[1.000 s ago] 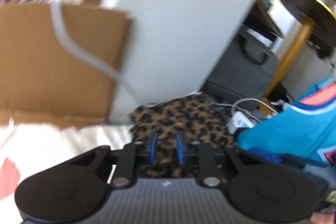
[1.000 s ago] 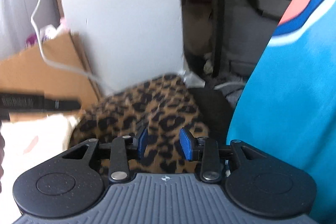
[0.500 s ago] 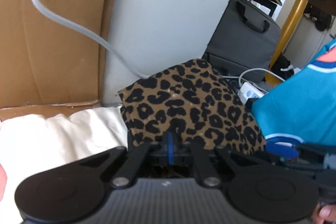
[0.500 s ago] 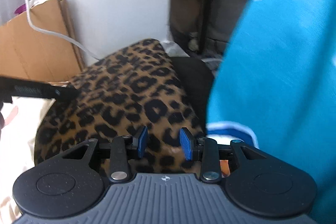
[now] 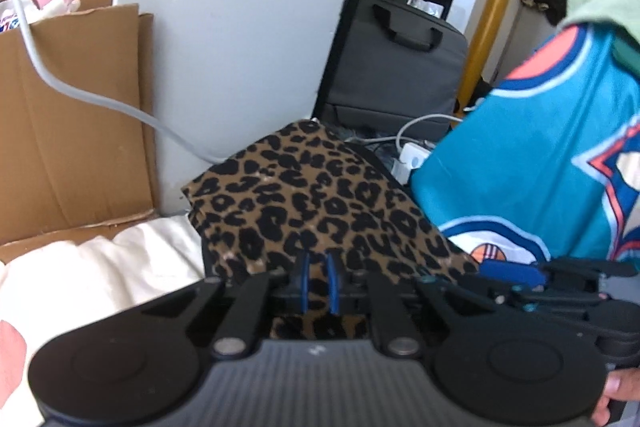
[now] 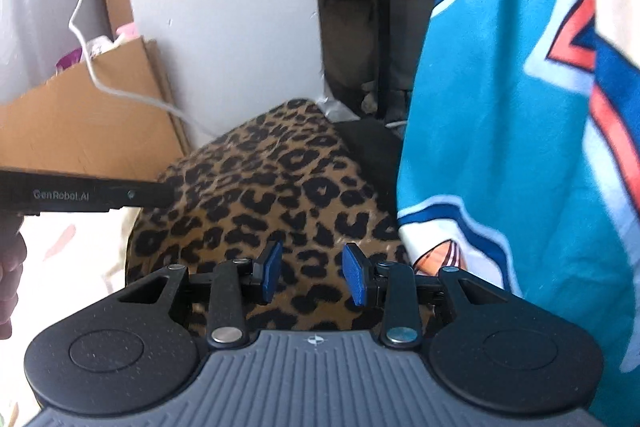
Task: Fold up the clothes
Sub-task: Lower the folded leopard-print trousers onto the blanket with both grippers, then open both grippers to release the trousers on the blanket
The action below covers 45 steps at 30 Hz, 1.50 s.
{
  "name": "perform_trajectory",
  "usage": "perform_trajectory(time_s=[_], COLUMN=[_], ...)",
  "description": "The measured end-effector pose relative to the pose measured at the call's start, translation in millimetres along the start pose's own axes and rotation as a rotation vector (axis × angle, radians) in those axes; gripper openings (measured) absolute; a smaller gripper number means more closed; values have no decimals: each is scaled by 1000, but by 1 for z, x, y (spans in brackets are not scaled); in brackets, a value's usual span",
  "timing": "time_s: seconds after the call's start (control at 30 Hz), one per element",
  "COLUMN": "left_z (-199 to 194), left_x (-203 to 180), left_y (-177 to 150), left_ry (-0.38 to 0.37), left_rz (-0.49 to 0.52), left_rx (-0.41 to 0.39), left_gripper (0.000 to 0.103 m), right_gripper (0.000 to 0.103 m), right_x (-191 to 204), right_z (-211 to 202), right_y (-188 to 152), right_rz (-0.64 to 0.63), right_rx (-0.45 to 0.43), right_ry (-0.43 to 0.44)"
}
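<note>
Two hand-held grippers: my left hand-held gripper (image 5: 317, 281) is nearly closed over the leopard-print garment's (image 5: 312, 203) near edge, though I cannot tell if cloth is pinched; half a second ago its pads met. My right hand-held gripper (image 6: 312, 273) is released, hovering over the same edge. The folded garment runs from centre frame toward the white wall (image 5: 248, 7). A teal jersey (image 6: 500, 107) hangs at right, now nearer.

Right tongs (image 6: 312, 277) parted — over leopard-print garment (image 6: 272, 187), teal jersey (image 6: 520, 147) beside
</note>
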<state>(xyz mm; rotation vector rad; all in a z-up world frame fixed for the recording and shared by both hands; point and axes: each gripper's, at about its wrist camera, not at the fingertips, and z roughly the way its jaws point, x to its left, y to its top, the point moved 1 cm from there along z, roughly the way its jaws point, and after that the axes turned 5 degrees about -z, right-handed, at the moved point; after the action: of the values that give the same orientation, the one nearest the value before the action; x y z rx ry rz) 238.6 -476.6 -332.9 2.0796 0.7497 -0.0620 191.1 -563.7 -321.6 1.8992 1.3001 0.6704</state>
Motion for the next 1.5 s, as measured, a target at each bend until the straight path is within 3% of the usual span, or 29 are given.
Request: perform_trajectory(time_s=[0.03, 0.27, 0.5, 0.83, 1.1, 1.37, 1.47, 1.5], left_z=[1, 19, 9, -10, 1, -25, -42, -48], left_x=[-1, -4, -9, -24, -11, -1, 1, 1], left_y=[-3, -19, -16, -31, -41, -46, -43, -41], left_ry=[-4, 22, 38, 22, 43, 78, 107, 123], left_rz=[-1, 33, 56, 149, 58, 13, -18, -20], left_rx=[5, 23, 53, 63, 106, 136, 118, 105], left_gripper=[20, 21, 21, 29, 31, 39, 52, 57], right_gripper=[41, 42, 42, 44, 45, 46, 58, 67], right_x=[1, -3, -3, -6, -11, -12, -7, -5], right_z=[2, 0, -7, -20, -1, -14, -27, -32], right_y=[-3, -28, -46, -36, -39, -41, -37, -35], right_rz=[-7, -58, -73, -56, -24, 63, 111, 121], right_rx=[9, 59, 90, 32, 76, 97, 81, 75], right_ry=[-1, -43, -59, -57, -85, -121, -118, -116])
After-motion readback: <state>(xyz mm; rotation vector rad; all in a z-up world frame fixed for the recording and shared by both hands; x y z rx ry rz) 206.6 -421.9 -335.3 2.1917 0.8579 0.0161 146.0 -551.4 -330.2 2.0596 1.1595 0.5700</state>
